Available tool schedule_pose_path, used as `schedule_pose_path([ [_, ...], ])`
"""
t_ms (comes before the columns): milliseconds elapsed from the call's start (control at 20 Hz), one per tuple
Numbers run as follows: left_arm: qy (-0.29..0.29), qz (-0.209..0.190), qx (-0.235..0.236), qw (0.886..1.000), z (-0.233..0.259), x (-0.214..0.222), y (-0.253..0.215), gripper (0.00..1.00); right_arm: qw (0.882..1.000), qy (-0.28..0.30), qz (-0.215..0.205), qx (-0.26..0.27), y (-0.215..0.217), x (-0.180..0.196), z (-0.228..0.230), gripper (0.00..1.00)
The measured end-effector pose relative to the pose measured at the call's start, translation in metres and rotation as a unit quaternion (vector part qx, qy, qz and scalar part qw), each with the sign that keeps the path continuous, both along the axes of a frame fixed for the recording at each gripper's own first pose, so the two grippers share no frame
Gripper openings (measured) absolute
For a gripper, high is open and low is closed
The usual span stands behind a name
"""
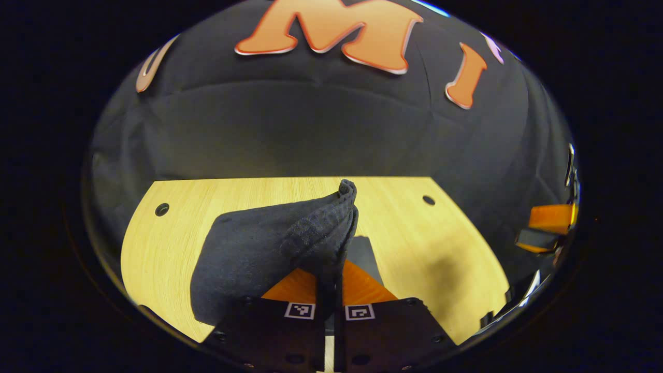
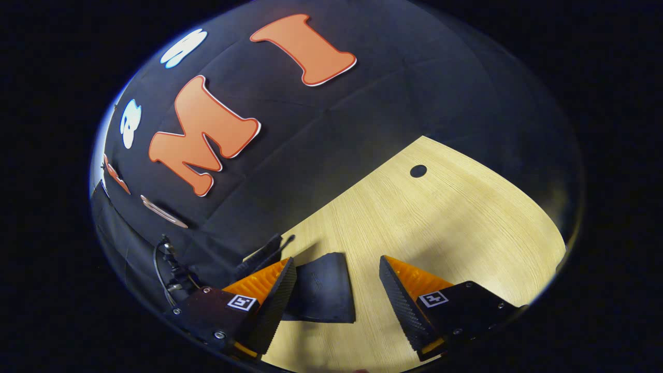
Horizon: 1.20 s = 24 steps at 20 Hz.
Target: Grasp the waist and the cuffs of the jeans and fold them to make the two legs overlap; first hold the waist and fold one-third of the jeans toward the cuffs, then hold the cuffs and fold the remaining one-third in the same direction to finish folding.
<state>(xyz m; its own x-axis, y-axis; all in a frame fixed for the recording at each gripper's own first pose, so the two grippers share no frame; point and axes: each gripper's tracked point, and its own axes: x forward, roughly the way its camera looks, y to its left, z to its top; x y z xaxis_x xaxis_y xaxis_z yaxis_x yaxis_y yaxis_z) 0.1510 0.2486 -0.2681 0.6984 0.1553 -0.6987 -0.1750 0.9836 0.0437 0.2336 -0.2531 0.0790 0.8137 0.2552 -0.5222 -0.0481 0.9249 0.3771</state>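
Tool on my left point(image 1: 331, 290) is clamped tight on a bunched fold of the jeans point(image 1: 269, 248): from the left gripper view I see both fingers point(image 1: 362, 287) pressed together with the dark denim pinched between them, and the cloth rises past the tips into a rounded peak. From that peak the fabric slopes down and to the left, and its lower part lies on the bench point(image 1: 414, 243), a pale wood-grain top with a small round hole point(image 1: 162, 209) near its far left corner and another point(image 1: 428, 200) near its far right. Behind the bench hangs the booth's black cloth wall point(image 1: 321, 129). At the far right rim of this view I can make out part of the other tool's body, too small and warped for me to read anything from it. On my right side, the tool point(image 2: 336, 282) stands wide open with nothing between its fingers point(image 2: 401, 295); through the gap, in the right gripper view, I see a flat dark end of the jeans point(image 2: 323, 295) lying on the bench point(image 2: 440, 228), close to the left finger, though I cannot tell whether it touches it. One round hole point(image 2: 418, 170) shows farther off on that bench top, and some black cable point(image 2: 168, 264) hangs at the lower left by the wall.
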Motion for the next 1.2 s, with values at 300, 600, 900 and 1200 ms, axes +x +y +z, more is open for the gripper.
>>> schedule_pose_path([
  [300, 0.033, 0.010, -0.012, 0.999, -0.058, -0.001, -0.024, 0.08, 1.000, 0.011, 0.004, -0.013, -0.024, -0.006, -0.005, 0.98],
  [600, 0.071, -0.017, -0.102, 0.992, -0.076, -0.012, -0.094, 0.99, 0.999, 0.018, 0.012, -0.025, -0.032, -0.011, -0.006, 0.98],
  [900, 0.004, -0.053, -0.023, 0.998, -0.004, -0.017, -0.106, 0.98, 0.998, 0.004, 0.033, -0.047, -0.030, -0.020, 0.008, 0.98],
  [1200, -0.152, -0.007, 0.024, 0.988, 0.134, -0.031, -0.095, 0.98, 0.989, -0.065, 0.082, -0.108, -0.009, -0.024, 0.047, 0.98],
])
